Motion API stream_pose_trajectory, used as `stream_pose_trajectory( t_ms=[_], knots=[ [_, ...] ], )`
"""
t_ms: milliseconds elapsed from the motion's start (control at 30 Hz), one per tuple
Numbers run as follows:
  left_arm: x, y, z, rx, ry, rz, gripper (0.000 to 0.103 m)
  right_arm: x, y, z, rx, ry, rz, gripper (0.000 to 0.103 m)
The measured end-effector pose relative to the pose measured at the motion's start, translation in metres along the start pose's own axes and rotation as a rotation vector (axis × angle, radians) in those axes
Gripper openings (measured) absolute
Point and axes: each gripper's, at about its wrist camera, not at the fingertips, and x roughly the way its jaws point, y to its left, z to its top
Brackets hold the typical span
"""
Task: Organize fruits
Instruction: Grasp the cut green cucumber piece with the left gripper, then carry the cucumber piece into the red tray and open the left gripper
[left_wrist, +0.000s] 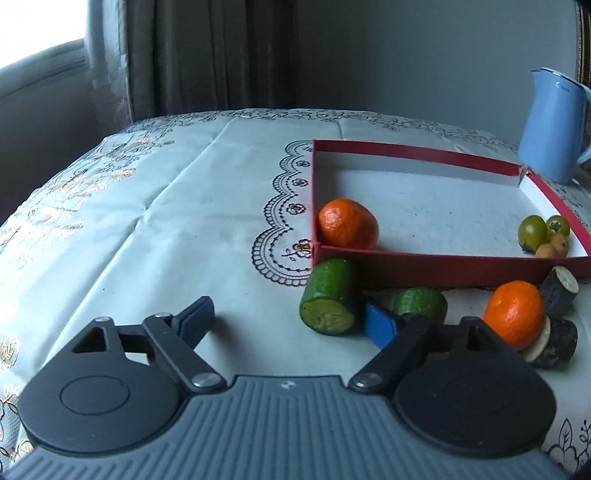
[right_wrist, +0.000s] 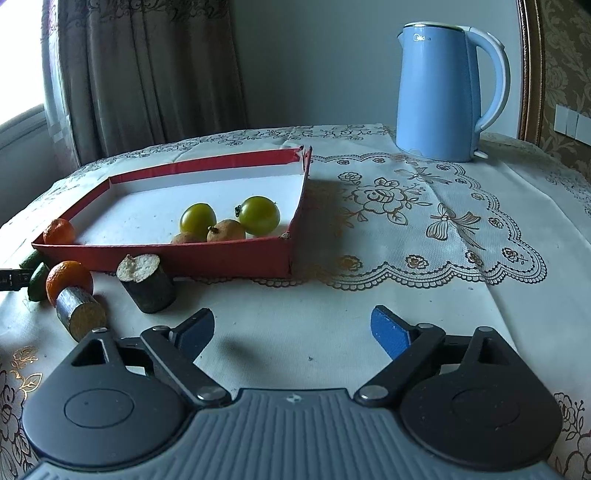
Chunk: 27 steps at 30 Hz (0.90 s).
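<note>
Embroidered tablecloth (right_wrist: 369, 258), red tray (right_wrist: 184, 260) holding one tangerine (left_wrist: 348, 223), two green tomatoes (right_wrist: 258, 215), two cucumber pieces (left_wrist: 328, 297) lying sideways outside, left gripper (left_wrist: 291, 317) and right gripper (right_wrist: 293, 328) jaws apart, empty.

A box (right_wrist: 229, 258) lay on the table (right_wrist: 369, 295), with a kettle (right_wrist: 439, 96) behind it to the right. In the box, one orange (left_wrist: 347, 223) sat in the near left corner, and tomatoes (right_wrist: 258, 216) sat in the near right corner. Before the box lay two cucumber pieces (left_wrist: 328, 297), another orange (left_wrist: 513, 314) and two stubs (right_wrist: 147, 282).
</note>
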Motion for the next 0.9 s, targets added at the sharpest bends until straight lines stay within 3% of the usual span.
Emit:
stream_pose_trajectory(
  t_ms=[133,533,900],
  knots=[
    [-0.001,0.000,-0.001,0.007,-0.008,-0.022,0.073,0.000,0.001,0.000,-0.005,0.002,-0.003,0.093],
    [-0.009,-0.013,-0.004,0.075,-0.040,-0.084,0.031,0.000,0.002,0.000,-0.015,0.005,-0.010,0.093],
    [-0.011,-0.014,-0.006,0.073,-0.043,-0.083,0.030,0.001,0.003,-0.001,-0.018,0.006,-0.011,0.093]
  ],
)
